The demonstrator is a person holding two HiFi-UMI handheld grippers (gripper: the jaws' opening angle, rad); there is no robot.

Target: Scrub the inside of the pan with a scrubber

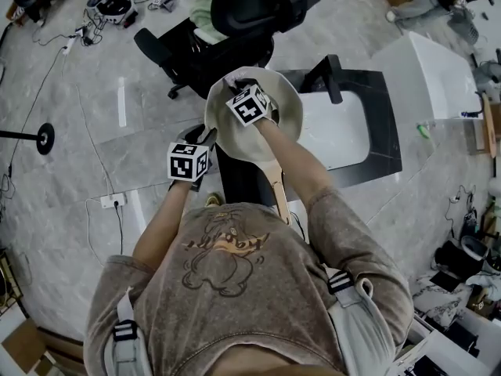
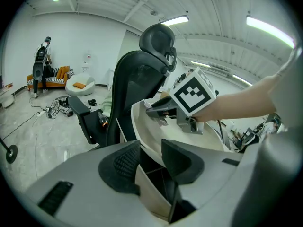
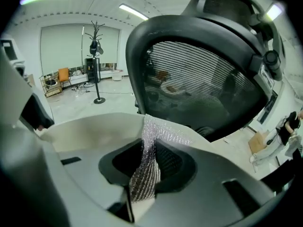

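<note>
A cream pan (image 1: pixel 291 114) is held tilted in front of me, its long handle (image 1: pixel 278 188) pointing back toward my body. My left gripper (image 1: pixel 205 138) is shut on the pan's left rim; in the left gripper view the cream wall (image 2: pixel 152 186) sits clamped between the black pads (image 2: pixel 118 162). My right gripper (image 1: pixel 240 84) reaches inside the pan, shut on a silvery mesh scrubber (image 3: pixel 150 148) that sticks out past the jaws toward the pan's inner wall (image 3: pixel 90 131). The left gripper view shows the right gripper (image 2: pixel 154 109) over the pan's bowl (image 2: pixel 151 131).
A black office chair (image 1: pixel 235 18) stands just beyond the pan; its mesh back (image 3: pixel 203 79) fills the right gripper view. A white table with a dark border (image 1: pixel 344 131) lies to the right. Cables (image 1: pixel 106 6) litter the floor. A person (image 2: pixel 42 60) stands far off.
</note>
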